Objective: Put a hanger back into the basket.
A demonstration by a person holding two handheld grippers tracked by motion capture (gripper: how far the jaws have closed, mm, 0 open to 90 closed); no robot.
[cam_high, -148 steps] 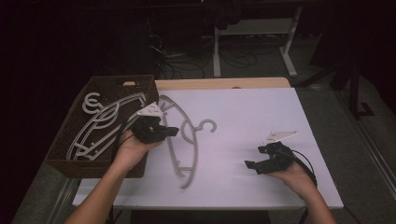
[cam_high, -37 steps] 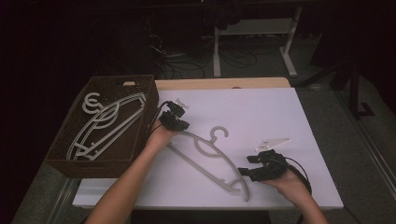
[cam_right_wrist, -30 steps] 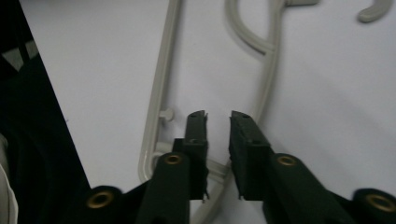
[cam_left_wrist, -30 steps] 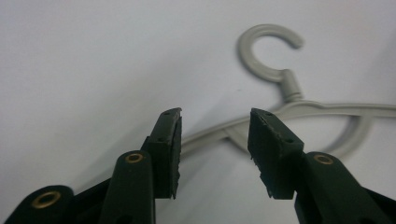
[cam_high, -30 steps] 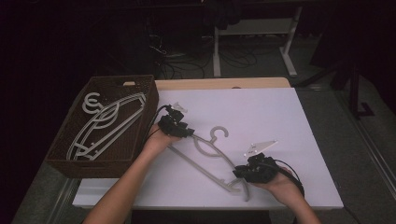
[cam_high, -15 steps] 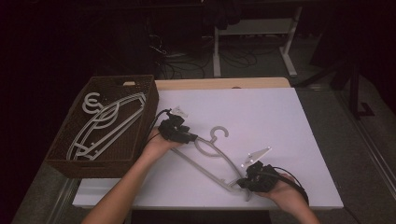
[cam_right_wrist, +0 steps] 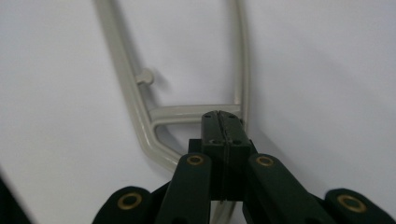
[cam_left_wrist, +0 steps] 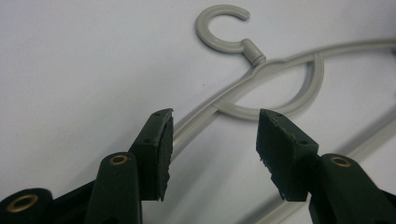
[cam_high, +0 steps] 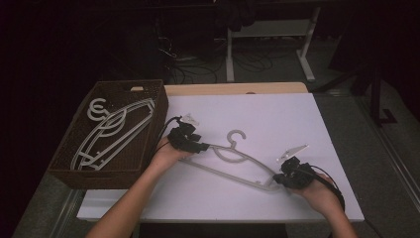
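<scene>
Clamping the near right end of the grey hanger [cam_high: 233,161], the right gripper [cam_high: 283,179] has its jaws pressed together on that corner; the hanger lies flat on the white table [cam_high: 277,114]; the left gripper [cam_high: 200,147] stands half open astride the hanger's other arm, pads apart from it, having just widened; farther left sits a brown basket [cam_high: 69,168] of more hangers [cam_high: 111,131]

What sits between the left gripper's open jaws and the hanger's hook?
In the left gripper view, only the hanger's own arm and bare white table lie between the left gripper and the hook.
</scene>
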